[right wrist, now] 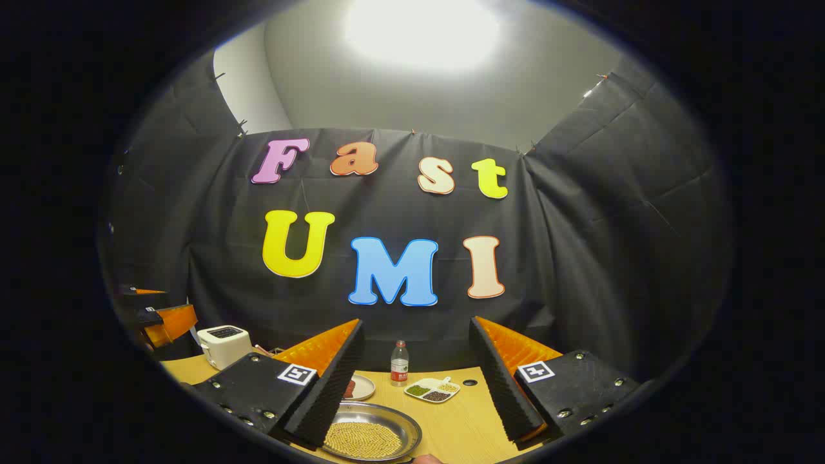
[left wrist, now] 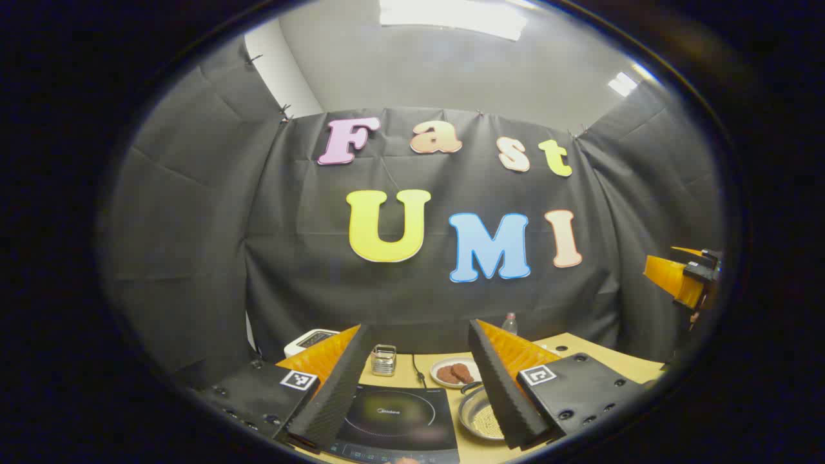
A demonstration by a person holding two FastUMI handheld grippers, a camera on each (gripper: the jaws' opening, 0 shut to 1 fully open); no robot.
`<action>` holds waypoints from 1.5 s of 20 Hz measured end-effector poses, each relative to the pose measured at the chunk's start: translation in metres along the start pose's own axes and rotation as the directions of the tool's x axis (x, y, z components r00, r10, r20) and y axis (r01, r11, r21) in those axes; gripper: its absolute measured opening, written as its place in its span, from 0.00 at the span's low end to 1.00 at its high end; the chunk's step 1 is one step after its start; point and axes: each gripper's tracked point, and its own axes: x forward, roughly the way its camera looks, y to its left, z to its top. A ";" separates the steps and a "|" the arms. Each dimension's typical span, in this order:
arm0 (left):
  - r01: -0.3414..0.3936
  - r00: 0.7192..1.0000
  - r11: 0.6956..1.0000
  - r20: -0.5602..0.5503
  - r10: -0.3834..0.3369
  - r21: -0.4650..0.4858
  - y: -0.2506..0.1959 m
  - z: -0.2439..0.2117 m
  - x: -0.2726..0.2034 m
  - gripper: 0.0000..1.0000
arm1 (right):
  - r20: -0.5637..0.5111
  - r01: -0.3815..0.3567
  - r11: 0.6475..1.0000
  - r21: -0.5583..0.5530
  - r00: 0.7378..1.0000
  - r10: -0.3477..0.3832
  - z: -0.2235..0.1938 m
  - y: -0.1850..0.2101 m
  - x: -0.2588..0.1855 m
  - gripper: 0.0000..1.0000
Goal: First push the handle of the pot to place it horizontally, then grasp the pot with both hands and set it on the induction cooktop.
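The pot (right wrist: 370, 438) is shiny metal, its inside grainy. The cooktop (left wrist: 396, 415) has a smooth, glossy glass-like top. The table (right wrist: 464, 425) looks like matt wood grain. At twelve o'clock the wall (left wrist: 290, 258) is matt, creased cloth.

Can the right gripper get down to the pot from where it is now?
Probably yes: the right gripper is open above the pot, with nothing between them.
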 end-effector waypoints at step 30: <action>-0.074 0.997 0.997 -0.014 0.075 0.012 0.034 -0.012 -0.004 1.00 | -0.046 -0.066 0.998 -0.022 0.997 0.065 -0.010 0.028 0.011 0.37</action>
